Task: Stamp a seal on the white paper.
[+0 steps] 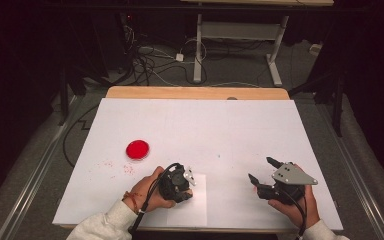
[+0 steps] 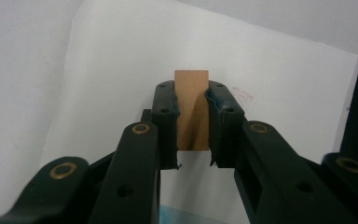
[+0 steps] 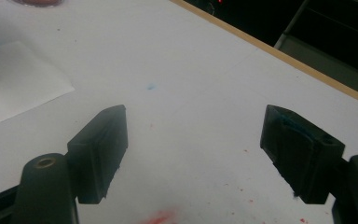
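Two hands rest low near the near edge of the white-covered wooden table, the left hand tipped down over a white paper sheet, the right hand near the right corner, pointing toward the far edge. The left gripper is clamped on a small upright tan wooden block above that sheet. The right gripper gapes wide, holding nothing. A round red ink pad lies toward the left edge

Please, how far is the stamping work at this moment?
Already done: the left gripper is shut on the wooden stamp. In hand: it holds the stamp over the paper sheet. Apparently left: pressing it down. The right gripper waits open; red ink pad sits apart.
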Demonstrator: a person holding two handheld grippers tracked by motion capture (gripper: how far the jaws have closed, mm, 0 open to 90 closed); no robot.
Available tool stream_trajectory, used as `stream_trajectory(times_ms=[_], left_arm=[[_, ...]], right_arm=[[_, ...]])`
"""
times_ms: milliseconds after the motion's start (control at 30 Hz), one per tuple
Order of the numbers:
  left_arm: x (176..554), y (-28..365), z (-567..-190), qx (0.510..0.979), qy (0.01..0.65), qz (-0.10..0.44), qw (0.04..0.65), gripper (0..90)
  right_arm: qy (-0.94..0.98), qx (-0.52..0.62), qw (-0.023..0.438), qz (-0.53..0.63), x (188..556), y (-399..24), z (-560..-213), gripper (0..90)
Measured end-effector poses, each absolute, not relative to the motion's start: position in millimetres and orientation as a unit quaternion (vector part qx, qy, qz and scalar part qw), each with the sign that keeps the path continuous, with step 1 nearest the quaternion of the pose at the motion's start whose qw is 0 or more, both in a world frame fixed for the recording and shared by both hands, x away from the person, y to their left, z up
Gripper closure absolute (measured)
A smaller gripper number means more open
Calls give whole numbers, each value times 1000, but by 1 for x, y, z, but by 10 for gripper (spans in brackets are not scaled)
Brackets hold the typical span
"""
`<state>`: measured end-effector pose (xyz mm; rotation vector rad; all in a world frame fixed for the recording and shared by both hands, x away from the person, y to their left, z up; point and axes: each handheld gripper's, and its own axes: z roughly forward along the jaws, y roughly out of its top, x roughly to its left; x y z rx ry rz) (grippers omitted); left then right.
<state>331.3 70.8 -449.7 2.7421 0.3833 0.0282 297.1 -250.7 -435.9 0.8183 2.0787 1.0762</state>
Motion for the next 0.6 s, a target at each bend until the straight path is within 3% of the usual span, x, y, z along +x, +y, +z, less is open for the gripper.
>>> stream_trajectory(times_ms=[600], left_arm=[[331,71,-450,973,137,11,186,738]], right_arm=[[794,311,323,410,297,-250,-436,235]])
